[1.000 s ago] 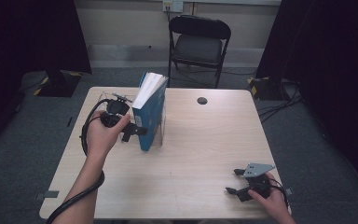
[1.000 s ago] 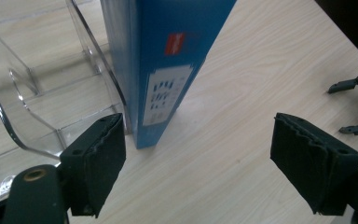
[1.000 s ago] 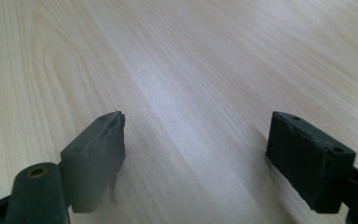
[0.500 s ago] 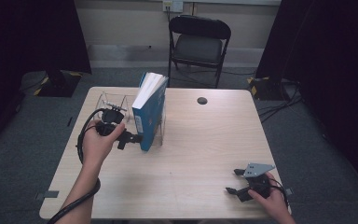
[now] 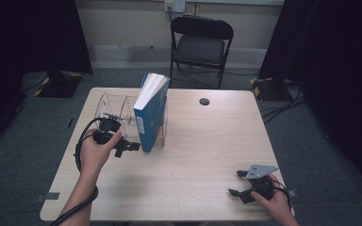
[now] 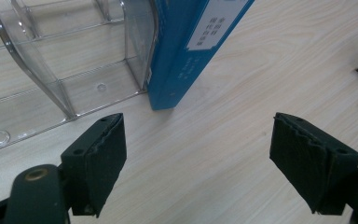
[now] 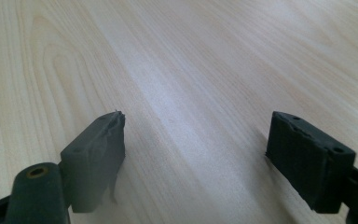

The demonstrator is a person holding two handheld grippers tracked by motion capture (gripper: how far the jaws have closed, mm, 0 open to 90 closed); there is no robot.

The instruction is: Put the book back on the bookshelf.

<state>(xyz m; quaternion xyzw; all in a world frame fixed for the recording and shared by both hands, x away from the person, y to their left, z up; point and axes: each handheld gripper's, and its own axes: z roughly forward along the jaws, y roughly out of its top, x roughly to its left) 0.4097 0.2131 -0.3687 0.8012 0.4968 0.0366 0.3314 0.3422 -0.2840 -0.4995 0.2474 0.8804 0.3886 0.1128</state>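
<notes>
The left tool gapes empty just beside the blue book, which stands upright, leaning, at the clear rack's right end, spine toward the person. Its white spine label is too blurred to read. The right tool rests open on the counter.

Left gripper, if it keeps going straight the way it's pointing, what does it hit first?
Most likely the blue book, near its bottom corner: the left gripper points at it with bare tabletop between. The clear rack sits just off to one side.
</notes>
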